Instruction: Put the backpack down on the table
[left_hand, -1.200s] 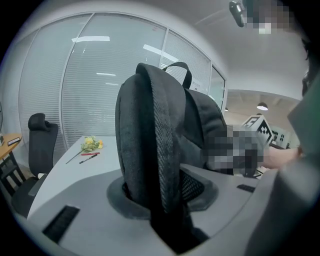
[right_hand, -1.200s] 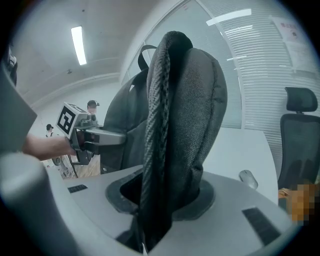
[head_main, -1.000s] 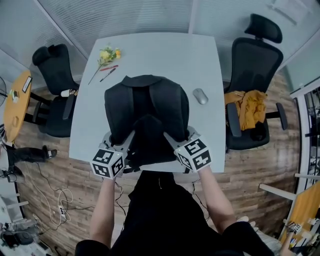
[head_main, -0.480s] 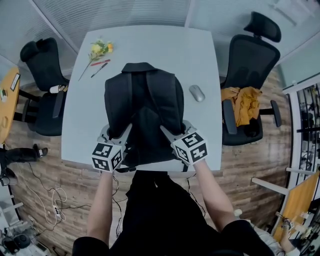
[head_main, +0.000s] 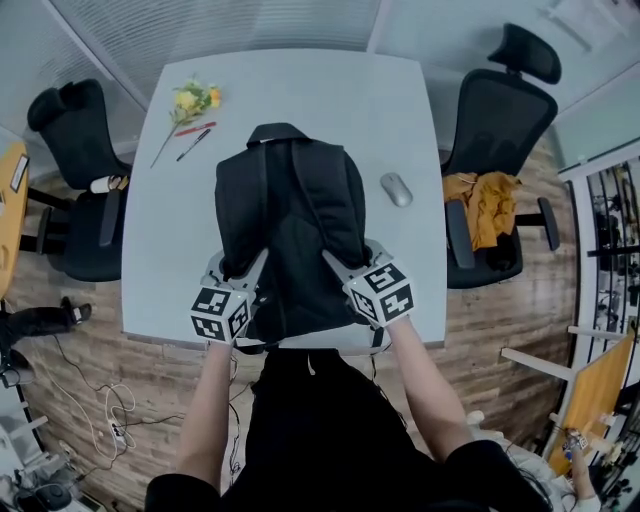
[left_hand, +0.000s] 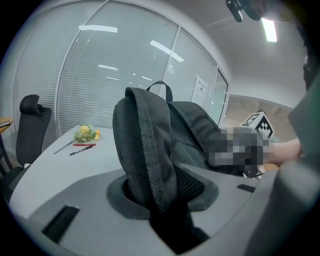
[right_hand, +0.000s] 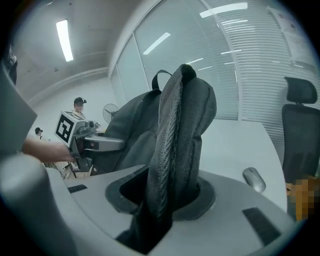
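I judge the backpack (head_main: 290, 215) nearly settled on the bench (head_main: 330, 95), my left gripper (head_main: 232, 270) and right gripper (head_main: 348, 262) each pinching a shoulder strap (left_hand: 150, 165); only letting go remains.

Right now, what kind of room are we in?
Probably an office meeting room: a pale table, black office chairs on both sides, a computer mouse, and walls with blinds.

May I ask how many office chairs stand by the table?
2: the left chair beside the table's left edge, the right chair beside its right edge, holding an orange cloth. Others may be hidden.
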